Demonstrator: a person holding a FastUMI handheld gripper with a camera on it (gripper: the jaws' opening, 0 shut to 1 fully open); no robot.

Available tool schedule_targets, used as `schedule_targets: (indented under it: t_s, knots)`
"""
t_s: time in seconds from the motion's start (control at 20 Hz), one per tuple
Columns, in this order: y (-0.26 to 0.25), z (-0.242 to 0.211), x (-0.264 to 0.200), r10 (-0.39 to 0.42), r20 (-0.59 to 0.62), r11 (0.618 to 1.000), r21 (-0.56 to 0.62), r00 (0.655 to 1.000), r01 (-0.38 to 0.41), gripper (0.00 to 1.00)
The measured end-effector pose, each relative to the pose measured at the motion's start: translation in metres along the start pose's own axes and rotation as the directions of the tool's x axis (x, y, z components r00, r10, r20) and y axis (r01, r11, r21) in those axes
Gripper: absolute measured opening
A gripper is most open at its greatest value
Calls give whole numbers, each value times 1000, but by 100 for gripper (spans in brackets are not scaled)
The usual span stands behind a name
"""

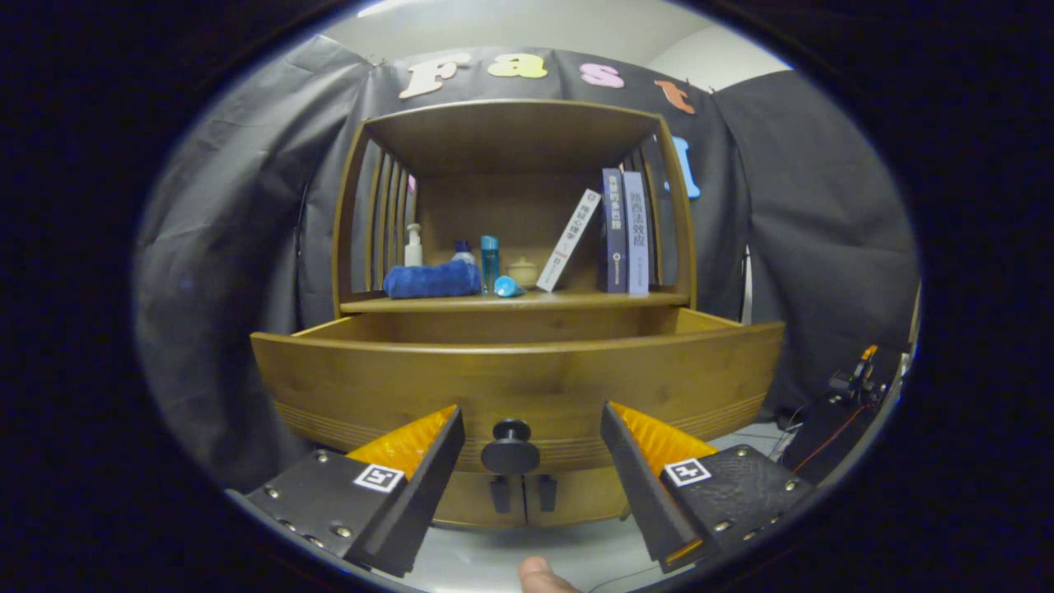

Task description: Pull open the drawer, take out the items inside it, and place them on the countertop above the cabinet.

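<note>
Between the spread fingers of the released gripper (531, 449): drawer (519, 379) knob (510, 446), untouched. Drawer already pulled out; contents hidden behind its front. Removal to worktop (576, 300) judged outstanding.

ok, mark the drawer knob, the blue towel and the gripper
drawer knob (510, 445), gripper view, on its round face.
blue towel (431, 280), gripper view, on the roll's middle.
gripper (533, 436), gripper view, midway between its open fingertips.
</note>
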State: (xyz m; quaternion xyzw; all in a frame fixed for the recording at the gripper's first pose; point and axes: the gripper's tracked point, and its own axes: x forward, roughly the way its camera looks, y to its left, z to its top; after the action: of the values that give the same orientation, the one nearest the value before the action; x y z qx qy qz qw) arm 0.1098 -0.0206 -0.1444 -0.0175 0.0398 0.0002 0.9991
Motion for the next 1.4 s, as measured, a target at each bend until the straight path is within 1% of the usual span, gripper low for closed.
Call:
schedule_targets:
  t_s: [0.15,0.25,0.35,0.4,0.45,0.55,0.75,0.85,1.0,1.15,1.4]
  knots:
    - [-7,-3,11,-13,-10,1000,11,1000,13,99]
    - [2,-6,15,14,-21,1000,26,1000,-14,99]
    - [10,-13,23,35,-42,999,-4,999,-35,99]
    - [9,-19,27,23,-59,1000,-19,998,-25,99]
    - [6,-15,22,18,-22,1000,-24,1000,-18,99]
    - [10,-13,28,19,-13,1000,-15,1000,-20,99]
    - [14,-15,37,49,-1,997,55,999,-49,99]
    - [14,-8,46,50,23,998,40,998,-51,99]
    - [18,-10,64,52,50,998,45,997,-54,99]
    - [17,-10,56,53,77,997,54,996,-57,99]
    - [13,-5,64,47,131,996,75,990,-58,99]
